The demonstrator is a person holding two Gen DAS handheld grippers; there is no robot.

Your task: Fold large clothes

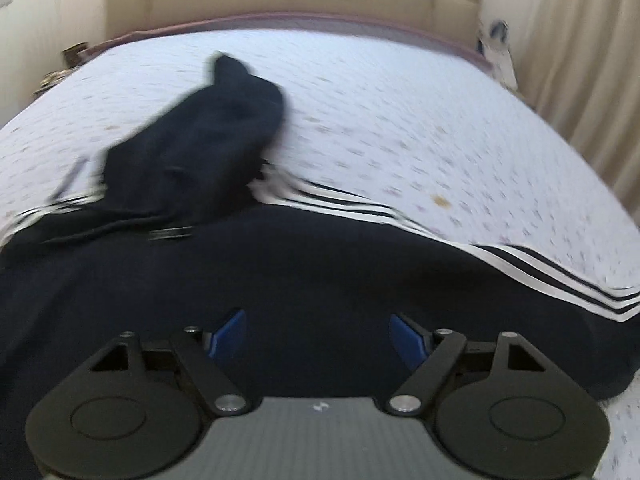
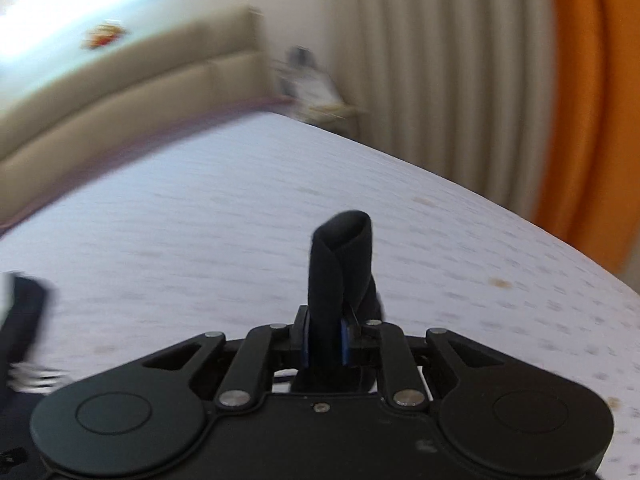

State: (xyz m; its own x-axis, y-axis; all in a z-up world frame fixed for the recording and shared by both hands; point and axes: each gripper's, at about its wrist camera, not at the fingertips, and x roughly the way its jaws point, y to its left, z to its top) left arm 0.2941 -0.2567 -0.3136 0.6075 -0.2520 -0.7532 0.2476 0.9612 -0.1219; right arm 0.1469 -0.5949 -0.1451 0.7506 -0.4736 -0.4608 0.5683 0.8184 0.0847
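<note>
Blue-padded fingers of the left gripper stand wide apart, empty, just above the dark striped garment spread on the bed, while the right gripper pinches a dark fabric fold above that bed.

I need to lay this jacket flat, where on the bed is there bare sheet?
Bare sheet runs between the dark jacket and the headboard, widest toward the curtain. The near edge is covered by the jacket, and its hood covers the other side.
</note>
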